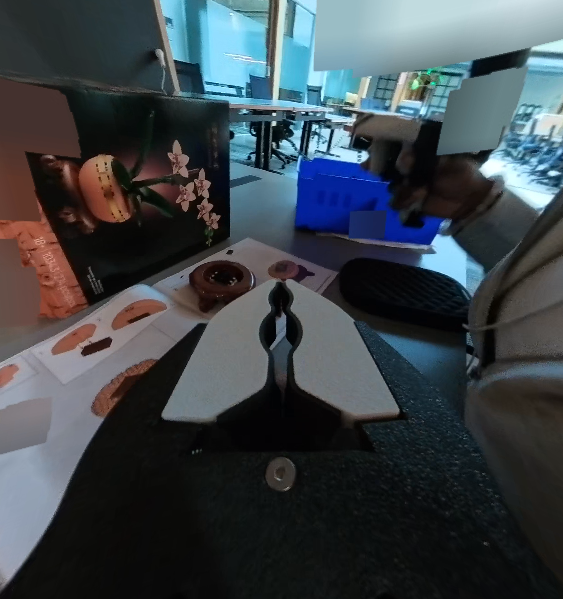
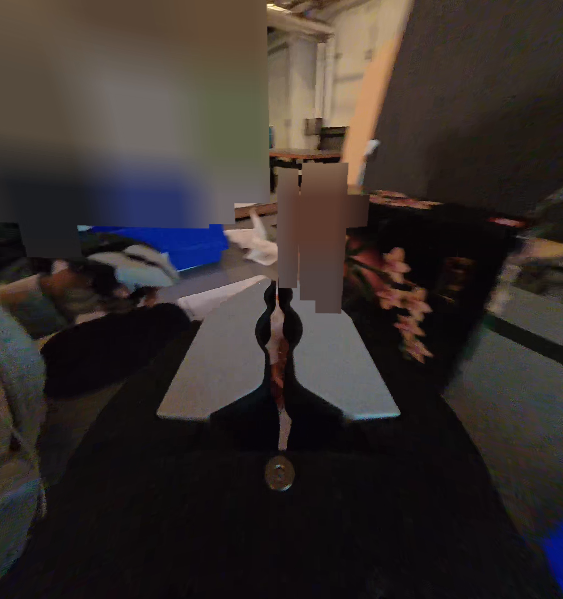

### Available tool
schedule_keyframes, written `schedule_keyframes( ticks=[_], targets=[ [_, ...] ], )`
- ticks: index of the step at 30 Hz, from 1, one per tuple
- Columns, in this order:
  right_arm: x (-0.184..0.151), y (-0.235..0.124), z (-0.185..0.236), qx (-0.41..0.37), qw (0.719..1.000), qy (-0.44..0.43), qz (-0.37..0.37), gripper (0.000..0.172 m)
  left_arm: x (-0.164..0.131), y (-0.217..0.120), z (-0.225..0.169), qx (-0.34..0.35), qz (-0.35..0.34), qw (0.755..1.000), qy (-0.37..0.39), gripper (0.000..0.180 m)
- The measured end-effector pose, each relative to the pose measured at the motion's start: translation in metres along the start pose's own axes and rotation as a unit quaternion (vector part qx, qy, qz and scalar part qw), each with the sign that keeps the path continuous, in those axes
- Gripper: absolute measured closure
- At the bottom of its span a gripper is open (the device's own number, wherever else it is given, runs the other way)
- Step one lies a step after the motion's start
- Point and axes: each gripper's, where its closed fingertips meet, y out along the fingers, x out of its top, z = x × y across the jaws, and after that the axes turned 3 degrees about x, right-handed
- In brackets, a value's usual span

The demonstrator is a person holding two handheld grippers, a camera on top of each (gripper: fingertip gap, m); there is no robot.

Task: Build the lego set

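My left gripper [image 1: 280,287] is shut, with its white fingers [image 1: 241,340] meeting at the tips and nothing visible between them. It hovers just above an open instruction booklet [image 1: 79,350] on the grey table. A round dark-brown brick-built base [image 1: 222,278] stands on the booklet just left of the tips. My right gripper [image 2: 278,287] is also shut, low over the table. Pale and reddish patches show through the slit between its fingers, too blurred to identify. The left gripper also shows in the right wrist view [image 2: 134,265], blurred, at the left.
A black box printed with orchids [image 1: 137,194] stands at the back left and also shows in the right wrist view [image 2: 419,291]. A blue bin [image 1: 338,194] sits behind, with a hand [image 1: 436,184] over it. A black mesh pouch [image 1: 403,291] lies to the right. Crumpled white bags [image 2: 257,249] lie farther back. Tip to tip, the grippers are about 15 centimeters apart.
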Motion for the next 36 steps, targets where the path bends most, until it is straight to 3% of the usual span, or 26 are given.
schedule_keyframes(
  ticks=[4,7,12,20,28,36],
  targets=[
    [-0.037,0.042,0.028,0.084,0.996,0.0,0.03,0.169,-0.01,0.011,0.01,-0.018,0.013,0.998,-0.054,0.178],
    [-0.065,0.048,0.012,0.046,0.997,0.024,0.056,0.172,-0.018,0.012,0.013,-0.024,0.007,0.996,-0.085,0.174],
    [-0.083,0.036,0.012,0.019,0.998,0.017,0.064,0.172,-0.017,0.008,0.013,-0.042,-0.008,0.994,-0.1,0.173],
    [-0.079,0.032,0.008,0.06,0.994,0.091,0.02,0.17,-0.029,0.016,0.0,-0.056,0.035,0.997,-0.051,0.174],
    [-0.074,0.029,0.011,0.068,0.994,0.085,-0.004,0.169,-0.022,0.011,0.004,-0.061,0.0,0.995,-0.079,0.174],
    [-0.079,0.032,0.012,0.069,0.994,0.083,0.013,0.168,-0.025,0.013,0.0,-0.06,0.013,0.996,-0.059,0.174]
  ],
)
